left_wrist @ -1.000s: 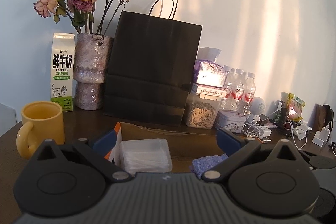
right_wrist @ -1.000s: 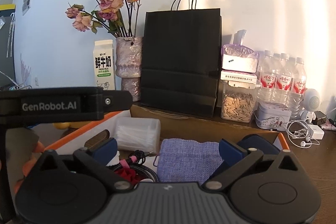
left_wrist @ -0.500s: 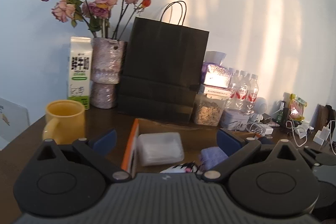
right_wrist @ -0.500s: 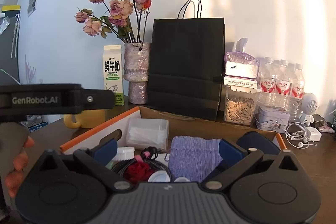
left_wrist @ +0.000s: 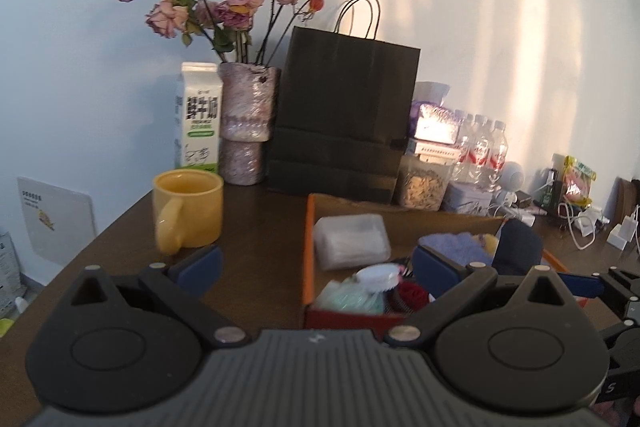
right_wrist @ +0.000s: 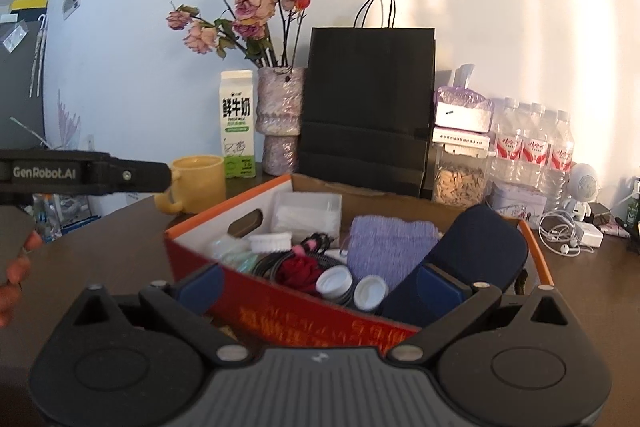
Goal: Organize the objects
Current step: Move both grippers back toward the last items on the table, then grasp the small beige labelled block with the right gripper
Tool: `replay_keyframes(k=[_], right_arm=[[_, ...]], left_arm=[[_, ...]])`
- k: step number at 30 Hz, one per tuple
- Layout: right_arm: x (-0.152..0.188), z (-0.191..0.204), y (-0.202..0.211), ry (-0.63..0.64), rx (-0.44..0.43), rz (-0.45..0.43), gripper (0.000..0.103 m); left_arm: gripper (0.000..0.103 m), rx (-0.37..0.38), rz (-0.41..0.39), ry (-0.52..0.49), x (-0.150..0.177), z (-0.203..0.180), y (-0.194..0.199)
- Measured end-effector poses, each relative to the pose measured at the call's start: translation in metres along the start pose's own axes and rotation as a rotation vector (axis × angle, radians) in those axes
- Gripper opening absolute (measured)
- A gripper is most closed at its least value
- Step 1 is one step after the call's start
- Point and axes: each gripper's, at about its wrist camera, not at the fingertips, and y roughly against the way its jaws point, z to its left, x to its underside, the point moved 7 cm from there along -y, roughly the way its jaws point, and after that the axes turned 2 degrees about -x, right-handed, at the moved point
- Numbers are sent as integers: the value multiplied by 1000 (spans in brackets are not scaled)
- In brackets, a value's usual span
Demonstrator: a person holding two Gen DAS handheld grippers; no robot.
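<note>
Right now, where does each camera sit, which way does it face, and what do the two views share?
Left wrist: on the left gripper, above the table, facing the wall past the yellow mug and cardboard box; its open fingers show.
Right wrist: on the right gripper, just before the box's near wall, facing the wall; its open fingers, the left gripper and the person's fingertips show.
Shared: mug, box, milk carton, black paper bag.

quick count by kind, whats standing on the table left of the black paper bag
yellow ceramic mug: 1
white and green milk carton: 1
pinkish textured vase of dried roses: 1
total: 3
</note>
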Motion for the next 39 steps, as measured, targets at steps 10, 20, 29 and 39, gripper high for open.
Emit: replay_keyframes(k=[10,20,29,39], right_arm=[[25,20,10,27,-44,74,103],[40,34,-9,54,-106,162,101],[48,53,-42,137,-149,243,72],[49,61,-60,157,-236,257,59]], left_arm=[[103,-41,56,-5,21,27,24],[103,-63,91,-2,31,43,33],[103,-80,104,20,39,57,40],[103,-81,110,37,41,64,44]])
